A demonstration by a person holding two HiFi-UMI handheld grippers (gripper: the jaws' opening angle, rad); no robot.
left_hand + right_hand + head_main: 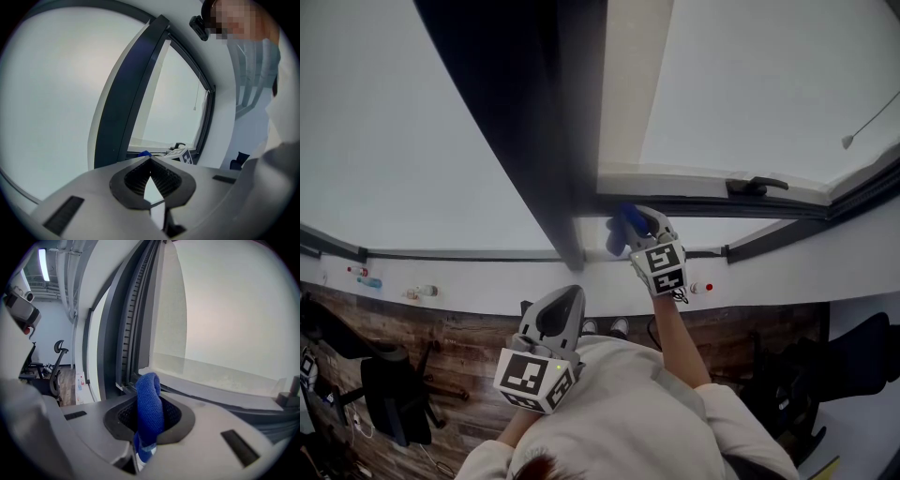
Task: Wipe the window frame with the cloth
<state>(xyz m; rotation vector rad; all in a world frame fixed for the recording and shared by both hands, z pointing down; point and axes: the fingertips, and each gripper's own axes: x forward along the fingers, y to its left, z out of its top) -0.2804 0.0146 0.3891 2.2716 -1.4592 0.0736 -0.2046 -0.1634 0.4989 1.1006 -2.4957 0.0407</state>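
A blue cloth [621, 228] is bunched in my right gripper [632, 223], which is shut on it and raised to the lower left corner of the opened sash. The cloth is at the dark window frame [546, 141], where the upright meets the sash's bottom rail [694, 202]; whether it touches, I cannot tell. In the right gripper view the cloth [149, 401] folds up over the right gripper [149, 392], with the frame's grooved channel [127, 329] just ahead. My left gripper [570, 295] hangs low by the person's chest, shut and holding nothing; the left gripper [150, 160] faces the frame [123, 103].
A black window handle [756, 186] sits on the sash rail to the right. A blind cord pull [847, 142] hangs at far right. Small bottles [367, 280] stand along the white sill. Office chairs [389, 389] stand on the wooden floor below.
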